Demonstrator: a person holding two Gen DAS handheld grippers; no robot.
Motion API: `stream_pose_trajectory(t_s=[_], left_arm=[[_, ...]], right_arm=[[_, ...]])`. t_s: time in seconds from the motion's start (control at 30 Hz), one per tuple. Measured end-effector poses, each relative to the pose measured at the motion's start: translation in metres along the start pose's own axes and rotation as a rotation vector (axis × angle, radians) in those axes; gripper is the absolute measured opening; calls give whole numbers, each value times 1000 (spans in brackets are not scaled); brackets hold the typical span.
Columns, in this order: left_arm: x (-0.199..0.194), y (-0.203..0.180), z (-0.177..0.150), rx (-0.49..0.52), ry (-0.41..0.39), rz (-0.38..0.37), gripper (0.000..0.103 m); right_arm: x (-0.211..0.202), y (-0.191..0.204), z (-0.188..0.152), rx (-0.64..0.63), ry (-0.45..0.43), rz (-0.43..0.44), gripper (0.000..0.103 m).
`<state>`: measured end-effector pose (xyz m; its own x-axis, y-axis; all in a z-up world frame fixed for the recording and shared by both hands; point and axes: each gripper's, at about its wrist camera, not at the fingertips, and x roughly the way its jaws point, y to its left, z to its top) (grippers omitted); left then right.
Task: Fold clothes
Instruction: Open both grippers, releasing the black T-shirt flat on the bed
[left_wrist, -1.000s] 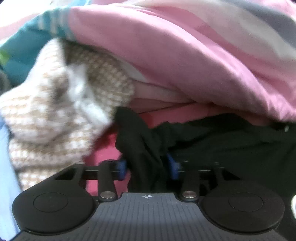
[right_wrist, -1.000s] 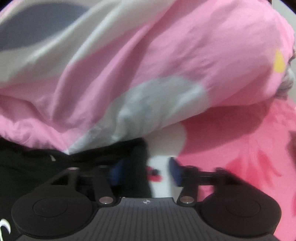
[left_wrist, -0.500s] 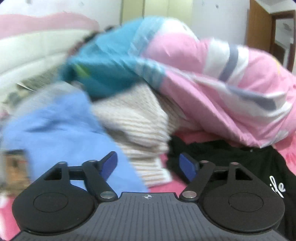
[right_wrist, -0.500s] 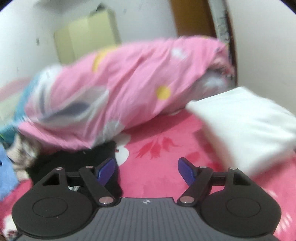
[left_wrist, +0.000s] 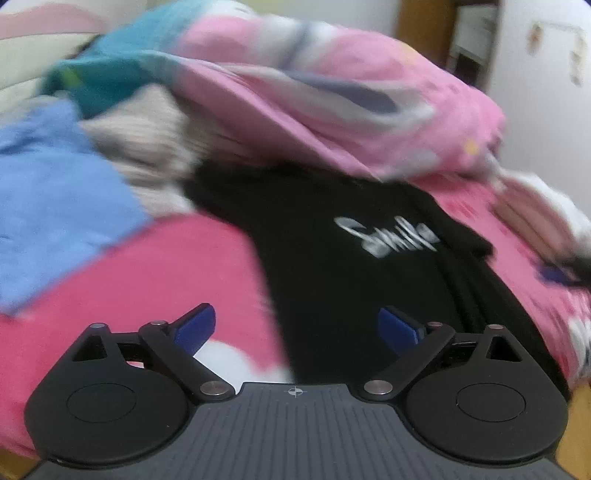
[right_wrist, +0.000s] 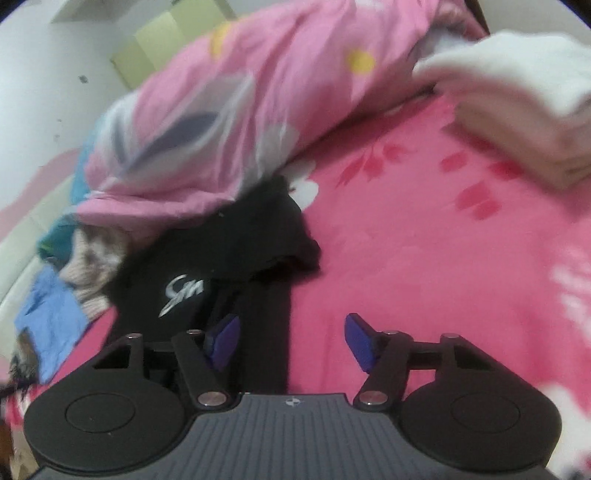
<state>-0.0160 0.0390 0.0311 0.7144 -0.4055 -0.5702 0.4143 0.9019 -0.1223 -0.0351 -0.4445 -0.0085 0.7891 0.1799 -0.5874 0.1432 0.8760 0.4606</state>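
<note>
A black T-shirt (left_wrist: 351, 236) with white "Smile" lettering lies partly folded on the pink bed sheet (left_wrist: 166, 277), its far edge tucked under the pink quilt. My left gripper (left_wrist: 297, 328) hovers over the shirt's near left edge, its jaws opening wide and nothing between the blue pads. In the right wrist view the same shirt (right_wrist: 229, 258) lies left of centre. My right gripper (right_wrist: 291, 341) hangs above the shirt's right edge and the sheet, its jaws closing, with no cloth pinched between them.
A bulky pink flowered quilt (left_wrist: 332, 92) fills the back of the bed. Left of the shirt are a beige knit (left_wrist: 155, 140), a blue garment (left_wrist: 55, 206) and teal cloth (left_wrist: 110, 74). A white folded pile (right_wrist: 517, 99) lies at the far right on the sheet (right_wrist: 443, 240).
Both grippers have let go of the black fabric and pulled back from under the quilt. The left jaws have spread much wider. The shirt's lettering has come into view.
</note>
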Motion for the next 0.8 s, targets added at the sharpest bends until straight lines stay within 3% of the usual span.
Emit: stream_pose_trajectory(t_s=[0.13, 0.2, 0.37, 0.4, 0.43, 0.47, 0.5, 0.67, 0.8], left_arm=[[25, -47, -20, 201, -17, 54, 80], [29, -58, -28, 249, -4, 32, 78], [43, -56, -41, 213, 42, 8, 74], [43, -52, -41, 189, 42, -3, 74], [43, -48, -40, 165, 42, -14, 74], [41, -47, -41, 162, 40, -20, 75], [40, -47, -42, 162, 37, -25, 75], [40, -43, -44, 170, 41, -40, 74], [40, -42, -43, 178, 57, -52, 74]], right_arm=[[60, 2, 25, 54, 7, -59, 63], [81, 2, 36, 82, 10, -76, 63], [123, 0, 48, 115, 61, -59, 64], [127, 6, 48, 70, 63, -71, 64], [131, 13, 47, 26, 64, -84, 51], [132, 19, 48, -19, 71, -93, 14], [133, 25, 49, -64, 78, -101, 6], [95, 19, 81, -41, -51, -94, 6], [81, -11, 110, 26, -120, -169, 6]])
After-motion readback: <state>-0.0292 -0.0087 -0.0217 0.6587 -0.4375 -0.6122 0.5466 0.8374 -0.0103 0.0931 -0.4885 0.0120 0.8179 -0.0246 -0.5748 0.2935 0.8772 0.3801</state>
